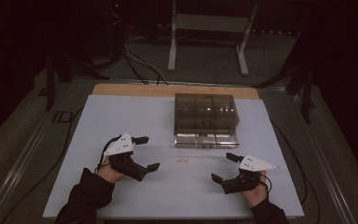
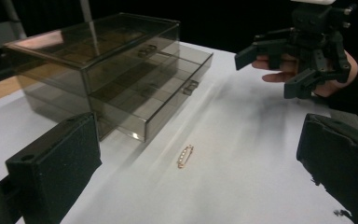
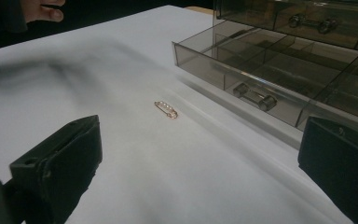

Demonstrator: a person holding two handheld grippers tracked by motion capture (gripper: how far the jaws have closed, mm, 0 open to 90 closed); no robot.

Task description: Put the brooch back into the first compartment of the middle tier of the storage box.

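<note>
A small gold bar pin point(image 1: 182, 161) lies flat on the white table board point(image 1: 121, 116), between my two grippers and in front of the box. The smoky clear drawer box point(image 1: 205, 112) stands at centre right with its bottom drawer point(image 1: 206, 139) pulled out. My left gripper point(image 1: 148, 153) is open, left of the pin. My right gripper point(image 1: 224, 167) is open, right of the pin. In the left gripper view the pin point(image 2: 185, 156) lies ahead between the wide-apart jaws of the left gripper point(image 2: 198, 144). In the right gripper view the pin point(image 3: 166, 109) lies ahead of the right gripper point(image 3: 205, 140).
The open drawer point(image 3: 270, 79) has several dividers and a bar handle point(image 3: 255, 96). A wooden strip point(image 1: 168, 90) runs behind the board. Cables point(image 1: 140, 65) and a metal stand point(image 1: 209, 28) sit on the floor beyond. The other hand with its gripper point(image 2: 270, 70) shows far off.
</note>
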